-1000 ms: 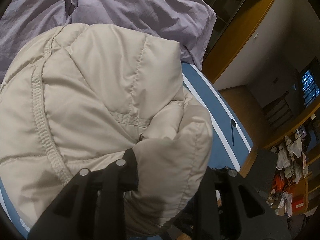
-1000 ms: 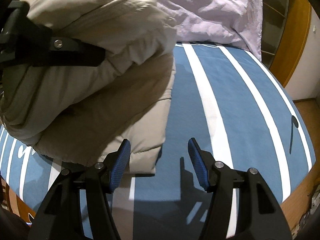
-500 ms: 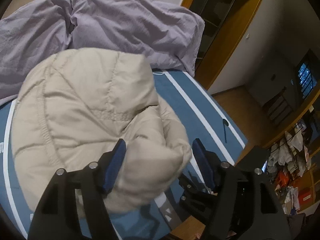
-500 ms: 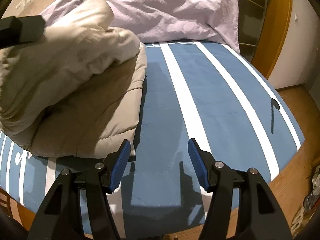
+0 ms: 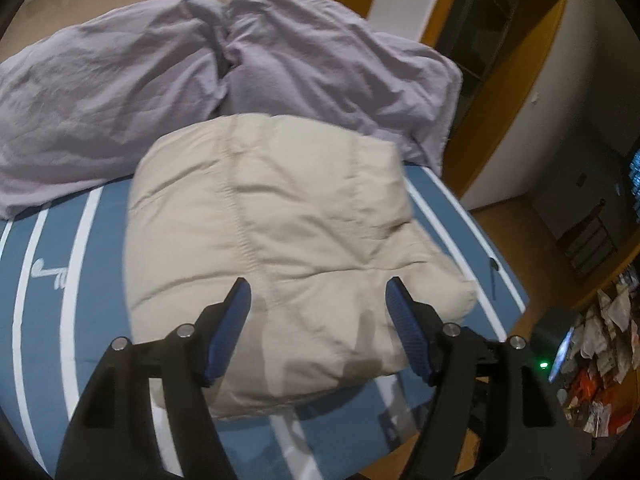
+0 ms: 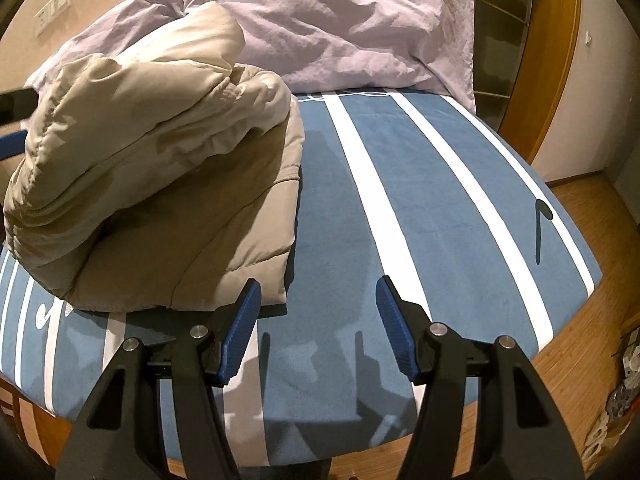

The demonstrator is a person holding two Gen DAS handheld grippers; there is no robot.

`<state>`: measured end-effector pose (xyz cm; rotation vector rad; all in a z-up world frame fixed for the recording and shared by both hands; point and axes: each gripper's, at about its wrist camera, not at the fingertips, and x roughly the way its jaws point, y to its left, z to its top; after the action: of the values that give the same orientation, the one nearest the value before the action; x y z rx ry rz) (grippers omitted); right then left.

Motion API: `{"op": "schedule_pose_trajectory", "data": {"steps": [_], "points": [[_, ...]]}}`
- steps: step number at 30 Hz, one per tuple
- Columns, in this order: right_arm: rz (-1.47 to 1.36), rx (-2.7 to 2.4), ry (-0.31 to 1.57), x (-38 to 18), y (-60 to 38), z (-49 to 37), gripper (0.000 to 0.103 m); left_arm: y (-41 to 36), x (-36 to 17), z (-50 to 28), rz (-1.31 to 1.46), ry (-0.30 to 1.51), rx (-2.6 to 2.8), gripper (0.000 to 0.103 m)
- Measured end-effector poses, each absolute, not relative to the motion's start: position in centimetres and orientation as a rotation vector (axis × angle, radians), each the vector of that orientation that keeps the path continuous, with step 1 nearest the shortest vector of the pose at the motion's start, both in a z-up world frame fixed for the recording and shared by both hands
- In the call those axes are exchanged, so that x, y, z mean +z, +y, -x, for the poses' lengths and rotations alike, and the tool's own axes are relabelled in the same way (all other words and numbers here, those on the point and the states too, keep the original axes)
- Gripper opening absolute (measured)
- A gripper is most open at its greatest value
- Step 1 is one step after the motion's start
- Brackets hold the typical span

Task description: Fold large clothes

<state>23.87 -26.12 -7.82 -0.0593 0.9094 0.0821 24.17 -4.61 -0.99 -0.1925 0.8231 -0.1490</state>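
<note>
A beige quilted puffer jacket [image 5: 276, 236] lies folded into a thick bundle on the blue bed cover with white stripes [image 5: 52, 296]. My left gripper [image 5: 318, 320] hovers open above the bundle's near edge, with nothing pinched between its blue pads. In the right wrist view the same jacket [image 6: 160, 184] sits piled at the left, its upper layer folded over the lower one. My right gripper [image 6: 318, 320] stands open over bare cover [image 6: 432, 184], just right of the jacket's near corner. A bit of the left gripper's black and blue finger shows at the far left edge.
Two crumpled lilac pillows [image 5: 192, 60] lie against the wall behind the jacket. A wooden door frame [image 5: 516, 92] and wood floor [image 6: 588, 344] are to the right of the bed. Cluttered shelves [image 5: 608, 344] stand at the far right. A wall socket [image 6: 52, 10] is upper left.
My left gripper has let go of the jacket fold, opened and pulled back and up. The jacket dropped into a flatter folded bundle. The right gripper stayed open and drew back slightly.
</note>
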Motion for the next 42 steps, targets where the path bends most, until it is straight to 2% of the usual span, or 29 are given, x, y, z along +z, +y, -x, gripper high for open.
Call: {"op": "schedule_pose_trajectory", "data": {"steps": [9, 27, 30, 35, 37, 42], "points": [[0.053, 0.076, 0.912, -7.8, -26.5, -24.2, 0.061, -1.6, -2.9, -24.5, 0.181, 0.854, -0.045, 0.070], [-0.035, -0.010, 0.870, -5.6, -31.0, -27.3, 0.061, -6.1, -6.7, -27.6, 0.157, 0.925, -0.097, 0.069], [-0.057, 0.005, 0.850, -4.6, -31.1, -28.2, 0.055, -6.8, -7.2, -28.0, 0.154, 0.931, -0.101, 0.069], [-0.111, 0.111, 0.833, -2.9, -29.8, -29.6, 0.035, -7.7, -7.8, -28.9, 0.149, 0.940, -0.096, 0.069], [-0.128, 0.176, 0.835, -2.5, -28.7, -30.0, 0.030, -7.7, -7.9, -29.1, 0.152, 0.942, -0.094, 0.069], [-0.107, 0.286, 0.829, -1.9, -25.8, -30.2, 0.025, -7.5, -7.8, -29.3, 0.163, 0.945, -0.089, 0.070]]}}
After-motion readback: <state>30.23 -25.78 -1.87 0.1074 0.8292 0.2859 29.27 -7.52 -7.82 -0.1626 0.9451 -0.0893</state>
